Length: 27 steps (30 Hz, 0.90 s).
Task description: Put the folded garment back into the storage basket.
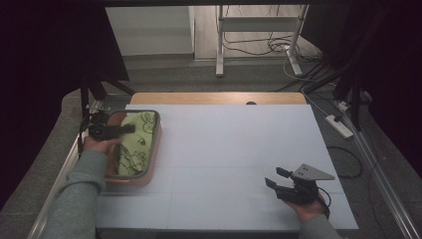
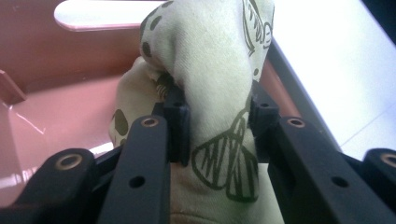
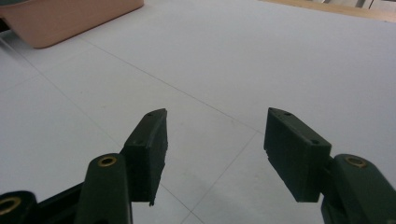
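1. The cloth (image 1: pixel 133 142), pale green with dark drawn patterns, is lying bunched inside the pink tub (image 1: pixel 152 169) at the left side of the white table (image 1: pixel 234 149).
2. The left gripper (image 1: pixel 130 129) is reaching over the tub's near-left rim, and its jaws are pinching a raised fold of the cloth (image 2: pixel 217 116) between them.
3. In the left gripper view, the fabric is bulging above and below the two black pads (image 2: pixel 177 126), with the tub's pink wall (image 2: pixel 70 60) showing behind it.
4. The right gripper (image 1: pixel 272 178) is resting in the person's hand at the near-right part of the table, well apart from the tub.
5. Its jaws are standing apart with nothing between them, only the bare white surface (image 3: pixel 224 84) lying beyond.
6. A corner of the pink tub (image 3: pixel 65 18) is showing far off at the top left of the right gripper view.
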Motion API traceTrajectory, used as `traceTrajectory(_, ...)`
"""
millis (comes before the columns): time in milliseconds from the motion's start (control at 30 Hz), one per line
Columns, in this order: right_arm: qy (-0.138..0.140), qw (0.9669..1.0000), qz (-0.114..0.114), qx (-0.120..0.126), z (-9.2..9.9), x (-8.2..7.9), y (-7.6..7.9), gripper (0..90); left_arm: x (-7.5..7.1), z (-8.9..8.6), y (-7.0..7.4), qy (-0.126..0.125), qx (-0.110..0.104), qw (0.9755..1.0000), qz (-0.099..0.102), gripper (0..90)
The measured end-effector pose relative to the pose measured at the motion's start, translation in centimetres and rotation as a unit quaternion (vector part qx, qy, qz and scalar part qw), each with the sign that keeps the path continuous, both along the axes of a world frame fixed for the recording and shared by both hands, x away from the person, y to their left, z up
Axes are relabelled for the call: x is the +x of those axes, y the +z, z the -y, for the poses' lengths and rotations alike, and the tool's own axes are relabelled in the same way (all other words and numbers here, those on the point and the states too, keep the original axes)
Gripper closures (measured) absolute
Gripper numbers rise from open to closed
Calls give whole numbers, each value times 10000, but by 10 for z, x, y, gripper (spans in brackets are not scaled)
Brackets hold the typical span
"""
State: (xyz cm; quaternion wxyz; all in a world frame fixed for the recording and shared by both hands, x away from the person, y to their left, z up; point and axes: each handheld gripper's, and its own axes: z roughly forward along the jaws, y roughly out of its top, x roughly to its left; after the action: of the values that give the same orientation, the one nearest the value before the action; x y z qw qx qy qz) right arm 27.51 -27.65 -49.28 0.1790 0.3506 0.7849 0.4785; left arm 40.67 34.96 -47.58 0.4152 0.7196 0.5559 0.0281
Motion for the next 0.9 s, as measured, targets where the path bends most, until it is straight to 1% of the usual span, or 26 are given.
traceTrajectory(100,3,10000,-5,-2,0,0,0,402,2,0,-3,44,134,9999,-60,674)
traceTrajectory(267,3,10000,-5,-4,0,0,0,402,4,-1,-5,105,237,9996,-112,670)
traceTrajectory(400,19,10000,-17,-10,0,0,0,402,6,0,-7,94,316,9994,-118,669)
traceTrajectory(467,26,10000,-17,-7,0,0,0,402,7,1,-8,81,322,9994,-116,669)
traceTrajectory(600,30,10000,-20,-4,0,0,0,402,11,3,-9,67,450,9989,-134,664)
traceTrajectory(767,33,10000,-21,-13,0,1,0,402,11,6,-6,78,741,9972,-21,621)
traceTrajectory(900,32,10000,-22,-16,0,0,-1,402,11,5,-5,62,763,9971,-1,616)
